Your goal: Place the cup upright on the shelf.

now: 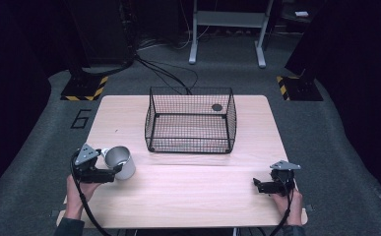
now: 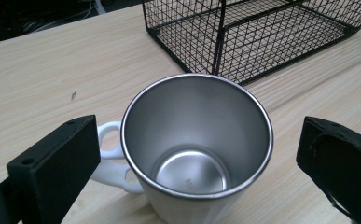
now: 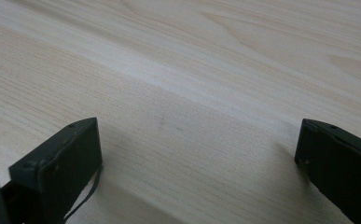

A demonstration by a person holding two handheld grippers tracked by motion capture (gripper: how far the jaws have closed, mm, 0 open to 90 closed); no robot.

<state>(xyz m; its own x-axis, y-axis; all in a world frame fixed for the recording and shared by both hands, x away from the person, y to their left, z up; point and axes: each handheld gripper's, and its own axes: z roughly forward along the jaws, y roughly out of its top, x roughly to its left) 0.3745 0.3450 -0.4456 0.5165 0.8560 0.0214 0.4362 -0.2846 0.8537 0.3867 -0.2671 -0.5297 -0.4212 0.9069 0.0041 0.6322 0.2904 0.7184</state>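
A white mug with a steel inside and a white handle stands upright on the wooden table, near its left edge. My left gripper is open, one jaw on each side of the mug and neither touching it; the handle points toward its left jaw. In the left gripper view, the left gripper looks down into the empty mug. My right gripper hovers low over bare wood at the front right, open with nothing between its jaws.
An empty black wire basket stands at the table's middle back, just beyond the mug. A dark round spot shows through its far right corner. Cables, a metal stand and hazard-taped feet lie on the floor behind.
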